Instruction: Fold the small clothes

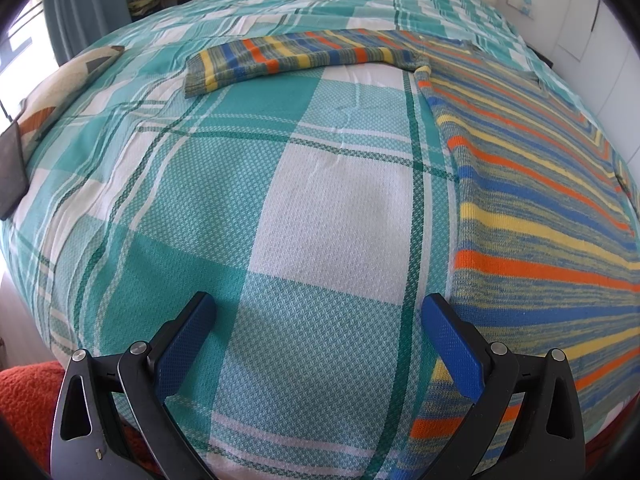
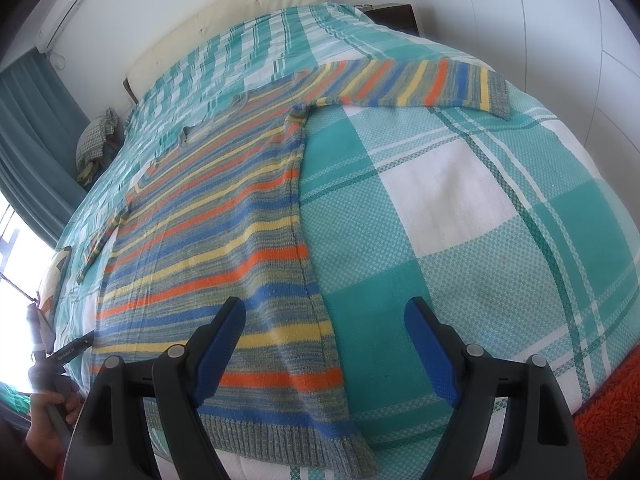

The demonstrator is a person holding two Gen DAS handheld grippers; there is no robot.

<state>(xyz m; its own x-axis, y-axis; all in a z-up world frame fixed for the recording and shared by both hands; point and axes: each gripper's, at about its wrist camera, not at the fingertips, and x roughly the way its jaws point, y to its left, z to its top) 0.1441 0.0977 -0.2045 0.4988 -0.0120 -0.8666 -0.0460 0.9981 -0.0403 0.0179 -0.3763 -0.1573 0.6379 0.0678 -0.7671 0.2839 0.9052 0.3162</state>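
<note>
Sweater (image 2: pixel 224 240) lay flat on the bedspread (image 2: pixel 460 208), long axis running away from both tools; right gripper (image 2: pixel 324 328) hung spread and empty over its hem corner, nearer than the equally spread left gripper (image 1: pixel 320 320).

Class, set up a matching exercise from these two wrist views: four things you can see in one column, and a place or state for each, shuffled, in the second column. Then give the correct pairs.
Column 1
1. sweater
2. left gripper
3. headboard
4. right sleeve

Column 2
A. open, over bare bedspread beside the sweater's edge
B. cream, at the far end of the bed
C. lying flat, hem nearest the cameras
D. stretched straight out sideways

Pairs: 1-C, 2-A, 3-B, 4-D
</note>
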